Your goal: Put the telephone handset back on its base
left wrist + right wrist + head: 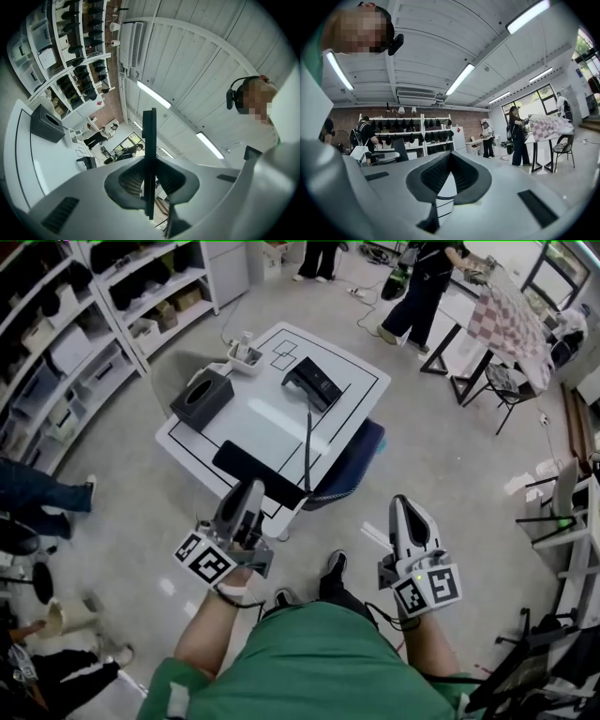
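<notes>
1. The desk (253,418) stands ahead of the person, with shelving (56,343) to its left.
2. On the desk, the tissue box (202,397) sits at the left and the telephone base (314,381) at the far right.
3. A small holder (242,355) stands at the far corner, behind the tissue box.
4. The telephone handset (234,463) lies along the near edge, apart from the base. The cord (307,442) runs between them.
5. A chair (354,460) is tucked under the desk's near right side.
6. The left gripper (251,487) is at the near edge by the handset. The right gripper (401,504) is well to its right, off the desk.
</notes>
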A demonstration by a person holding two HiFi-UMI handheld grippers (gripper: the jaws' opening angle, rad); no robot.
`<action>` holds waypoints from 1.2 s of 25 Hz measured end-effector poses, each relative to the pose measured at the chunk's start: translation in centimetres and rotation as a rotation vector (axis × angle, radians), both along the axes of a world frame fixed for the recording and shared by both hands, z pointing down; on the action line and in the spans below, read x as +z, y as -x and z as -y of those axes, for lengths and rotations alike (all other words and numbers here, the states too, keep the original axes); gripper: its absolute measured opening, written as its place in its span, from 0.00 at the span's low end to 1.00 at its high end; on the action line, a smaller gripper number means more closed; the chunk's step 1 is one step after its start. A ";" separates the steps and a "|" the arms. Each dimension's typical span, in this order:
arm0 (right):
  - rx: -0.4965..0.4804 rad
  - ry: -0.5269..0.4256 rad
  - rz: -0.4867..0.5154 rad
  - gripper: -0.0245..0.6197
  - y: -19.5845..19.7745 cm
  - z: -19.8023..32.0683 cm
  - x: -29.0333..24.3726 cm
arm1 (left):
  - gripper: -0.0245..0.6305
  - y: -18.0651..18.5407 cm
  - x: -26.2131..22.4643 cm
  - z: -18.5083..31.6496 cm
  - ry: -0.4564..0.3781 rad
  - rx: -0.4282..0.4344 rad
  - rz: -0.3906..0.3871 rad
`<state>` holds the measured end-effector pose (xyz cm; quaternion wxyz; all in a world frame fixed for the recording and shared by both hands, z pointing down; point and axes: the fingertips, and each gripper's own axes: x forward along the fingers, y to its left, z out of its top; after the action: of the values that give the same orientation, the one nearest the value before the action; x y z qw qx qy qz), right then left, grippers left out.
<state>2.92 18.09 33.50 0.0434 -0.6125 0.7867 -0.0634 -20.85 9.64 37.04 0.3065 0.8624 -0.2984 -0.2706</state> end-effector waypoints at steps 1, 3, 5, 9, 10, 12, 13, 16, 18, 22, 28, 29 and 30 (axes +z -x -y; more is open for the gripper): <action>-0.006 0.001 0.007 0.06 -0.7 0.9 0.1 | 0.16 -0.6 0.1 0.7 0.002 -0.005 0.006; -0.017 0.004 0.017 0.06 -2.3 2.6 0.3 | 0.16 -2.1 0.1 2.1 0.006 -0.012 0.015; -0.030 0.004 0.022 0.06 -4.1 4.4 0.3 | 0.16 -3.7 0.1 3.6 0.013 -0.021 0.017; -0.057 0.018 0.034 0.06 -7.1 8.1 0.8 | 0.16 -6.7 0.5 6.3 0.033 -0.041 0.015; -0.066 0.025 0.037 0.06 -7.8 8.8 1.0 | 0.16 -7.4 0.7 6.8 0.040 -0.046 0.020; -0.087 0.035 0.042 0.06 -9.0 10.1 1.3 | 0.16 -8.7 1.1 7.7 0.054 -0.061 0.029; -0.097 0.036 0.044 0.06 -9.6 10.7 1.4 | 0.16 -9.4 1.2 8.3 0.057 -0.070 0.032; -0.124 0.028 0.045 0.06 -11.6 12.8 1.8 | 0.16 -11.3 1.5 10.1 0.057 -0.093 0.040; -0.138 0.027 0.045 0.06 -12.8 14.0 2.1 | 0.16 -12.5 1.9 11.0 0.063 -0.104 0.053; -0.159 0.033 0.054 0.06 -15.3 16.2 2.8 | 0.16 -14.8 3.1 12.7 0.088 -0.115 0.069; -0.166 0.054 0.080 0.06 -17.0 19.7 4.1 | 0.16 -16.4 5.0 16.9 0.129 -0.118 0.103; -0.163 0.059 0.083 0.06 -17.2 20.3 4.4 | 0.16 -16.6 5.3 17.7 0.137 -0.114 0.104; -0.157 0.064 0.085 0.06 -17.4 21.0 4.7 | 0.16 -16.7 5.8 18.5 0.144 -0.110 0.106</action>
<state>20.29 -2.88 38.19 0.0520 -0.5469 0.8272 -0.1178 -4.16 -8.83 42.80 0.3362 0.8336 -0.3797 -0.2188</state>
